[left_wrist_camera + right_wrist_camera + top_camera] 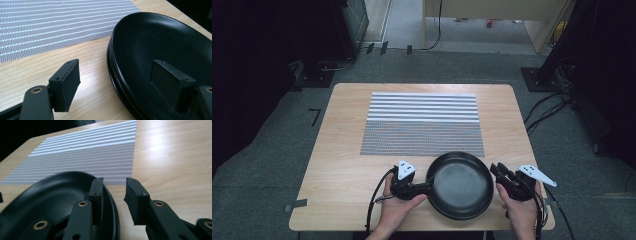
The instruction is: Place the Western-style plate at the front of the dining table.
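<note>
The black plates [460,186] — two stacked, by the doubled rim in the left gripper view [160,62] — lie on the table [337,150] at lower centre of the high view, just below the striped mat [422,122].

Left gripper [424,187]: at the stack's left edge. Its jaws straddle the rim, one pad inside the bowl, one outside over bare wood; a clear gap shows on the outer side, so the jaws are open, not gripping.

Right gripper [495,172]: at the opposite edge. In the right gripper view one pad lies inside the rim [110,202], the other outside with a visible gap — open as well.

Both hands are equally near. The rim runs between each pair of pads; closing should seat the grip.
</note>
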The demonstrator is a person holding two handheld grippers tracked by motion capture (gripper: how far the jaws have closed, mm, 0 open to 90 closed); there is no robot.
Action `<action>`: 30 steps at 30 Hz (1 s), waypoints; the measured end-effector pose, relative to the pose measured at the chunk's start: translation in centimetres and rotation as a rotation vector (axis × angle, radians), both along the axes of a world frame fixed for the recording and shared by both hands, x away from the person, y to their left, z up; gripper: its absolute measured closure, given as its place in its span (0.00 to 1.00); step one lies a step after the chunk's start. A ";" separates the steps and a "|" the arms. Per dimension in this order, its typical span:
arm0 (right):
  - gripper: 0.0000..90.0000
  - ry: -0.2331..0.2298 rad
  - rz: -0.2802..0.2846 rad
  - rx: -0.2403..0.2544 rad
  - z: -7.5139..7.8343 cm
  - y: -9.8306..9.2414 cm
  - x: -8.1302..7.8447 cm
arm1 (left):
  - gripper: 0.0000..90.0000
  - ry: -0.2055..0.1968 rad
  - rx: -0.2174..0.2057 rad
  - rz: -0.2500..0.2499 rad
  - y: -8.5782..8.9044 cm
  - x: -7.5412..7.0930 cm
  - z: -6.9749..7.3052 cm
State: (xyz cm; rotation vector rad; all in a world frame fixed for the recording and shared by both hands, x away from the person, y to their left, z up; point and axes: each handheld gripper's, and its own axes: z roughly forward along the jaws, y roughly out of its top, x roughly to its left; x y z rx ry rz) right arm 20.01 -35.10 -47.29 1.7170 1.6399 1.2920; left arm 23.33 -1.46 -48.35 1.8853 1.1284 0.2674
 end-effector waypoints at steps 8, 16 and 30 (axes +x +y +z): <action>0.78 0.016 0.043 0.060 -1.0 0.0 -0.2 | 0.39 0.013 -0.016 -0.005 0.4 -0.7 -0.5; 0.79 0.038 0.028 0.045 -1.5 -0.3 -0.1 | 0.53 0.016 -0.028 -0.043 0.2 -1.2 -0.7; 0.85 0.114 0.067 0.095 -1.9 -0.3 0.2 | 0.60 0.032 -0.040 -0.054 0.6 -1.1 -1.0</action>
